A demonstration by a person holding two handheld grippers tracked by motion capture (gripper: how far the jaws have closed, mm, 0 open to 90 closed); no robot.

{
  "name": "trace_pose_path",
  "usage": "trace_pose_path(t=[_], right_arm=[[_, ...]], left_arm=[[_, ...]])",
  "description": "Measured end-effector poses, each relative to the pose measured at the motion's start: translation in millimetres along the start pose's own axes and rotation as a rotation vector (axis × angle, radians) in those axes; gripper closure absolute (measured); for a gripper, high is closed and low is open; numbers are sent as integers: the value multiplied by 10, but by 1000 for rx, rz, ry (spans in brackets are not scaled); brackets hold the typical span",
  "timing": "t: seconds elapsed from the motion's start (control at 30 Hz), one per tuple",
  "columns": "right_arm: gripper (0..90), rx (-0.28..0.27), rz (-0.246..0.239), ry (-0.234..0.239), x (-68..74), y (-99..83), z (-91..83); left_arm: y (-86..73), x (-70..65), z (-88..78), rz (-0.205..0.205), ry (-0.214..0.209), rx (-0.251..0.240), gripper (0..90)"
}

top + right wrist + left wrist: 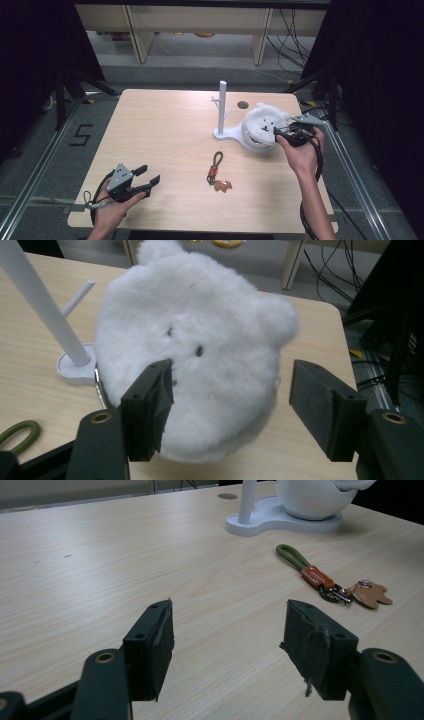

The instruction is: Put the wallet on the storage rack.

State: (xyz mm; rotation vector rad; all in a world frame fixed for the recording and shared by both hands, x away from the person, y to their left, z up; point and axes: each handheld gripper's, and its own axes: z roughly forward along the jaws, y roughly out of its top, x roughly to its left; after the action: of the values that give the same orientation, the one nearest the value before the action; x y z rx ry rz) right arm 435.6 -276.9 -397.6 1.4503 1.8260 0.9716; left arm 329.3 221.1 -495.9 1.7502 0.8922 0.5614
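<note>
One white plush toy, a fluffy bear face with small dark eyes, sits on the bowl-shaped end of a white stand at the far right of the wooden table. The stand has a single upright post with short side pegs, to the left of the toy.

The right gripper is at the toy's right side. In the right gripper view its two black jaws are spread wide, with the toy's lower edge between them; the left jaw lies against the fur, while the right jaw stands clear of it with a gap of table showing. It pinches nothing.

The left gripper rests low at the near left of the table, well apart from everything. Its two jaws are spread too, with only bare wood between them.

One keychain lies flat near the table's middle: a green loop, an orange tab, a dark ring and a small brown gingerbread-shaped charm.
</note>
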Motion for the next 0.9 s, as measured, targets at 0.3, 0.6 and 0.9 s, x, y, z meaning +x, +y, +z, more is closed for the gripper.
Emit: trace_pose_path(t=[0.3, 0.6, 0.9], right_arm=[[343, 52, 20, 34, 172, -200, -103], [351, 125, 22, 92, 374, -361, -162], [376, 158, 28, 135, 501, -439, -161]], left_arm=[[-11, -7, 19, 0, 0, 4, 364], [-14, -16, 19, 0, -2, 5, 364], [-10, -35, 15, -4, -6, 8, 364]])
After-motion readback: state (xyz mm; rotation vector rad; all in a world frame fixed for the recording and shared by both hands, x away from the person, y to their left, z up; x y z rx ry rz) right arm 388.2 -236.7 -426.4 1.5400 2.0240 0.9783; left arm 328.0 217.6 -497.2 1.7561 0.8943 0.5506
